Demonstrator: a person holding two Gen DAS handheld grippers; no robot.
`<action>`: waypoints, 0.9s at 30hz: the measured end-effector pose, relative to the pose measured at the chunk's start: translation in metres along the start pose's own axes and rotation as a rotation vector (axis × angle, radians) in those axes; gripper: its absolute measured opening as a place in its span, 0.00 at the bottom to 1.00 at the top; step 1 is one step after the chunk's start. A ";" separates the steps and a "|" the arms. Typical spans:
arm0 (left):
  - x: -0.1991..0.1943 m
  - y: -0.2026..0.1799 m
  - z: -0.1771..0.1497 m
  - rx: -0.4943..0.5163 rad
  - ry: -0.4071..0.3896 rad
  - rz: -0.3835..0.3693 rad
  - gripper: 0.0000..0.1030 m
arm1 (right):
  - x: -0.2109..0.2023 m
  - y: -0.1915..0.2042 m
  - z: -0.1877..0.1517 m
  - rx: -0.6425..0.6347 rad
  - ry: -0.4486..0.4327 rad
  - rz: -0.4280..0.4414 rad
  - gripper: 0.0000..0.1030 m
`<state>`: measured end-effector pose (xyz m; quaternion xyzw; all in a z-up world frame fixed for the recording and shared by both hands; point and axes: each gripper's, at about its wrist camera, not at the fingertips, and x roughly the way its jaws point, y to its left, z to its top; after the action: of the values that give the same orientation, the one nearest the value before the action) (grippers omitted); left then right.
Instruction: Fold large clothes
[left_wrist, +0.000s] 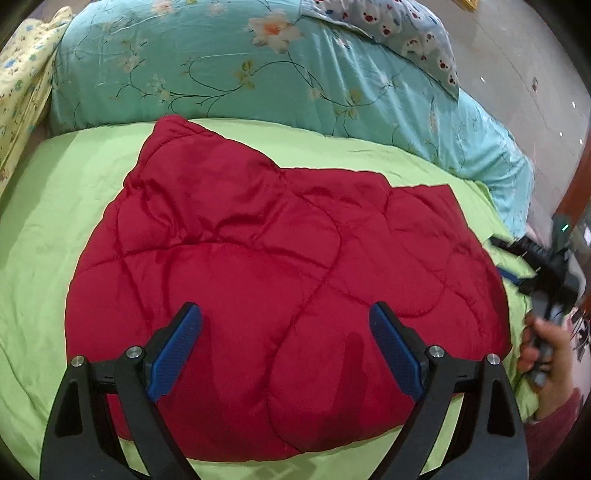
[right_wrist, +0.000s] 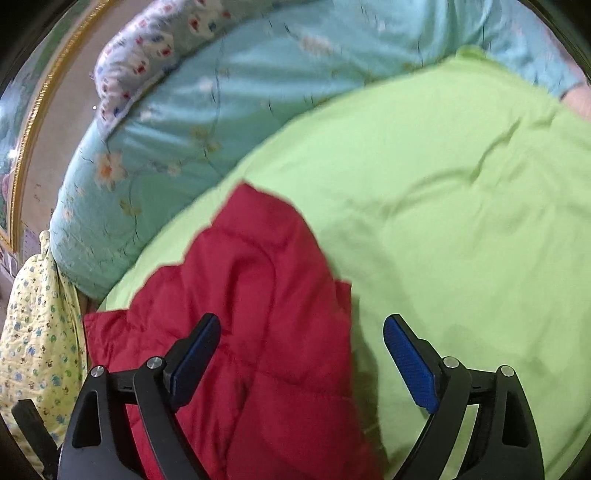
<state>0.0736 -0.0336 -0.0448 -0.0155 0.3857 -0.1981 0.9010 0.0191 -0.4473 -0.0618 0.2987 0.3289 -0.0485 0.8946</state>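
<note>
A red quilted garment (left_wrist: 280, 280) lies folded into a broad block on the lime-green bedsheet (left_wrist: 55, 206). My left gripper (left_wrist: 286, 314) hovers over its near edge, open and empty, the jaws wide apart. The right gripper (left_wrist: 508, 258) shows at the garment's right edge in the left wrist view, held by a hand (left_wrist: 546, 354), slightly blurred. In the right wrist view my right gripper (right_wrist: 301, 325) is open and empty above the garment's right edge (right_wrist: 258, 314) and the green sheet (right_wrist: 461, 221).
A rolled teal floral quilt (left_wrist: 229, 70) lies along the far side of the bed, with a blue-patterned pillow (left_wrist: 406, 26) on top. A yellow patterned cloth (left_wrist: 22, 85) lies at the left. Floor (left_wrist: 524, 74) shows at the far right.
</note>
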 end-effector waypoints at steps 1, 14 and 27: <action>0.001 -0.001 0.000 0.006 0.005 0.000 0.90 | -0.010 0.007 0.001 -0.030 -0.025 -0.006 0.90; 0.038 -0.005 -0.003 0.057 0.106 0.073 0.91 | 0.011 0.124 -0.066 -0.473 0.122 0.017 0.88; 0.061 -0.006 0.011 0.075 0.154 0.104 0.95 | 0.074 0.118 -0.051 -0.485 0.172 -0.123 0.89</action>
<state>0.1176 -0.0633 -0.0780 0.0536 0.4466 -0.1659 0.8776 0.0810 -0.3142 -0.0792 0.0579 0.4233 0.0029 0.9041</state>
